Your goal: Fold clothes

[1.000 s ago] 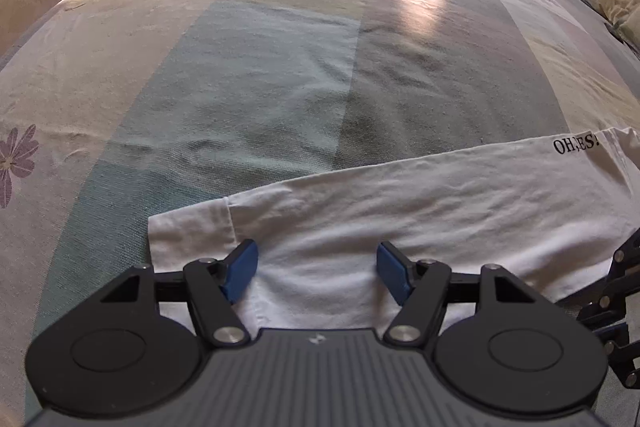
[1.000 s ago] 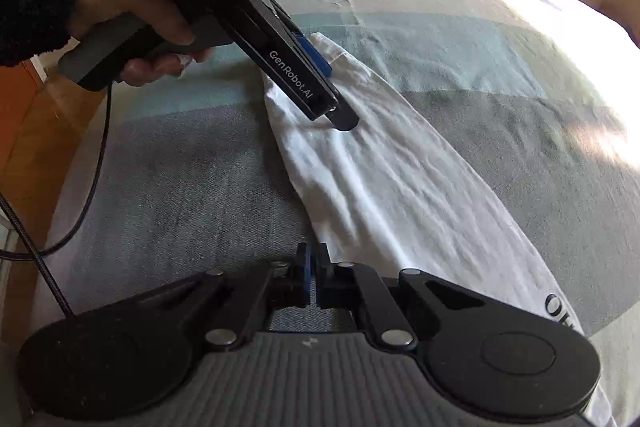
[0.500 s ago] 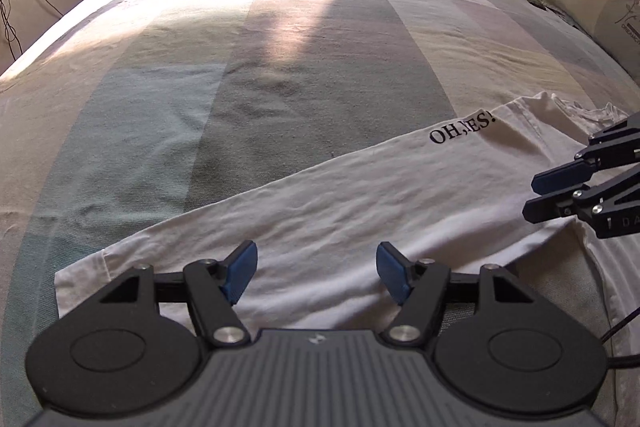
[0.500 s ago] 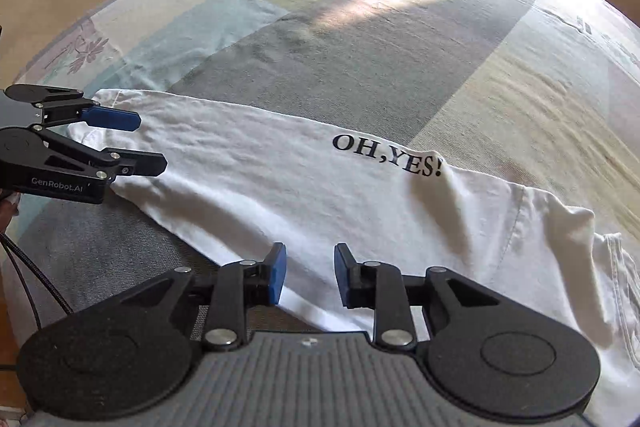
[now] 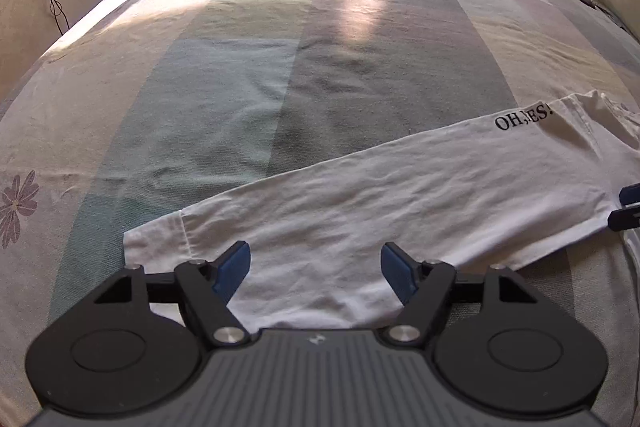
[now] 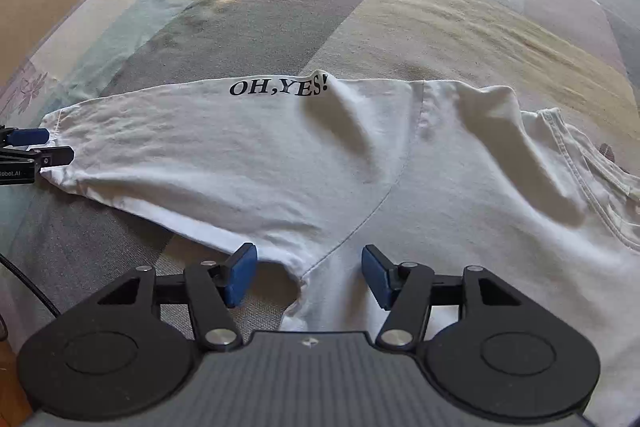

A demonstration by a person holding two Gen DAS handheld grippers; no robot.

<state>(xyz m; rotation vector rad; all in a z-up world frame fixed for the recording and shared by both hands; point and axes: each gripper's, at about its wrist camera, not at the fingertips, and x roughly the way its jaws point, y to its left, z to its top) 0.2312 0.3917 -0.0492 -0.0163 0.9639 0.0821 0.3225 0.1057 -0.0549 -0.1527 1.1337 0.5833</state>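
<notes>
- The white T-shirt point(image 6: 280, 163), printed "OH,YES!" point(image 6: 280, 87), lies folded lengthwise on the bed point(image 5: 248, 75), stretching ahead of both claws.
- The right claw point(image 6: 306, 273) hovers over the shirt's near edge; its blue pads have just been opening and stand apart, cloth below the gap but not pinched.
- The left claw point(image 5: 316, 271) is over the hem end, pads apart and holding nothing, having just spread a little wider.
- Each claw shows at the edge of the other's view.
- Beyond the shirt spreads the striped bedspread with a purple flower point(image 5: 16, 207).
</notes>
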